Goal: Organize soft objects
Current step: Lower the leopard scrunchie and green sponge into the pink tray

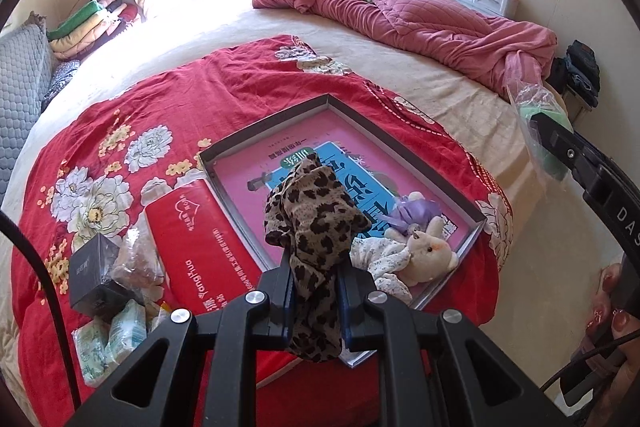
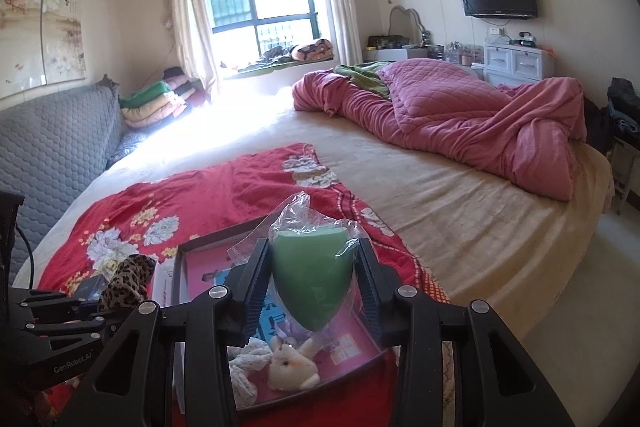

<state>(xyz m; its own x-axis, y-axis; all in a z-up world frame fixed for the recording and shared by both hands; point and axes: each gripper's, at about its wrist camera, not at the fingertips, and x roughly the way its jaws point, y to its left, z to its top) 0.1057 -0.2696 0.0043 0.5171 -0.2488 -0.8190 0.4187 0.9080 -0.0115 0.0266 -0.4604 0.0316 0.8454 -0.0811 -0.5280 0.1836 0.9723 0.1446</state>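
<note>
My left gripper [image 1: 314, 281] is shut on a leopard-print cloth [image 1: 316, 211], which bunches up above the fingers and hangs over the shallow grey-rimmed tray [image 1: 264, 125] with a pink floor. In the tray lie a cream plush rabbit [image 1: 426, 253], a purple soft thing [image 1: 410, 215] and a white patterned cloth [image 1: 384, 261]. My right gripper [image 2: 314, 267] is shut on a green sponge in a clear plastic bag [image 2: 314, 273], held above the same tray [image 2: 192, 259]. The plush rabbit [image 2: 290, 363] lies just below it. The leopard cloth [image 2: 128, 281] shows at the left.
A red flowered cloth [image 1: 160, 99] covers the near part of the bed. Left of the tray lie a red packet [image 1: 200, 247], a dark box [image 1: 94, 275], a crumpled clear bag [image 1: 138, 261] and tissue packs [image 1: 108, 339]. A pink quilt [image 1: 420, 15] is heaped at the far side.
</note>
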